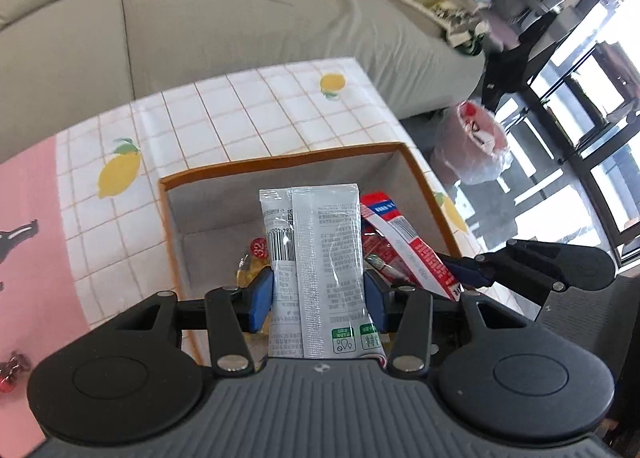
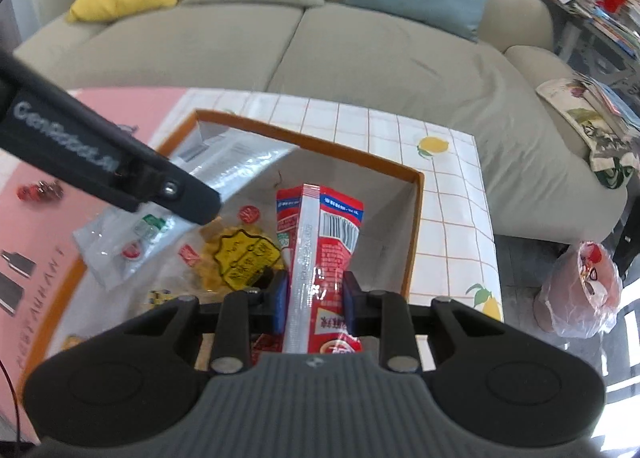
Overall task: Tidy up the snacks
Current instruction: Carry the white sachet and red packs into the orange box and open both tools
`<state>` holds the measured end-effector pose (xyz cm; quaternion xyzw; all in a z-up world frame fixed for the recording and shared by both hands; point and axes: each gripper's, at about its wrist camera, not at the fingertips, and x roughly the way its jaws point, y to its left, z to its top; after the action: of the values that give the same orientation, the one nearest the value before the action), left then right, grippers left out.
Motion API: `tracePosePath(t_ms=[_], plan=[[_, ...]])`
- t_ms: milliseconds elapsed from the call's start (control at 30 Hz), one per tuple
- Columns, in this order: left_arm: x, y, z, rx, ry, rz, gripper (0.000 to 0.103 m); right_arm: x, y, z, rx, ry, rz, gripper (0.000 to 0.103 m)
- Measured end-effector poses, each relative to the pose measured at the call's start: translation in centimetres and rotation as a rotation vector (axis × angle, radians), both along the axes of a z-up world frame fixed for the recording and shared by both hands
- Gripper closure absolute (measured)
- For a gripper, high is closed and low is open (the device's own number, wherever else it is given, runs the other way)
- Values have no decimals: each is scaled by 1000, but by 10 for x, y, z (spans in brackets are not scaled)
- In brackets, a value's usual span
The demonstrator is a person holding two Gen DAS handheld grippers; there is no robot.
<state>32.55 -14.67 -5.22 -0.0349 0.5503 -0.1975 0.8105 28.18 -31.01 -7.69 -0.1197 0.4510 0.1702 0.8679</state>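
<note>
A silver packet [image 1: 320,258] is clamped in the left gripper [image 1: 319,296], a red packet [image 2: 320,254] in the right gripper [image 2: 315,300] (both packets held above the box [image 2: 416,218]).

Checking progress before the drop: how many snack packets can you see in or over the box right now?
3 clear: a silver packet in the left gripper, a red packet in the right gripper, both over the box; a yellow packet on its floor. More may be hidden.
</note>
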Motion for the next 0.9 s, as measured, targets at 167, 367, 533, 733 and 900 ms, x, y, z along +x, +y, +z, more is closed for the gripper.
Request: tracePosePath(t_ms=[167,367,533,733,900], plan=[[18,-9,-19,30,57,19,49,22,5,-15,-68,29,43,77],[26,-15,-40,47,92,42,48,28,17,-25,-120,31,130,76],[24,-16,-51,81,110,33,48,23,22,-36,-161,36,190,75],[23,-21,-61,112,151,12,47,15,23,-42,-177,38,243,71],[21,-23,-67,133,170,13,47,15,24,-44,-201,36,262,69]])
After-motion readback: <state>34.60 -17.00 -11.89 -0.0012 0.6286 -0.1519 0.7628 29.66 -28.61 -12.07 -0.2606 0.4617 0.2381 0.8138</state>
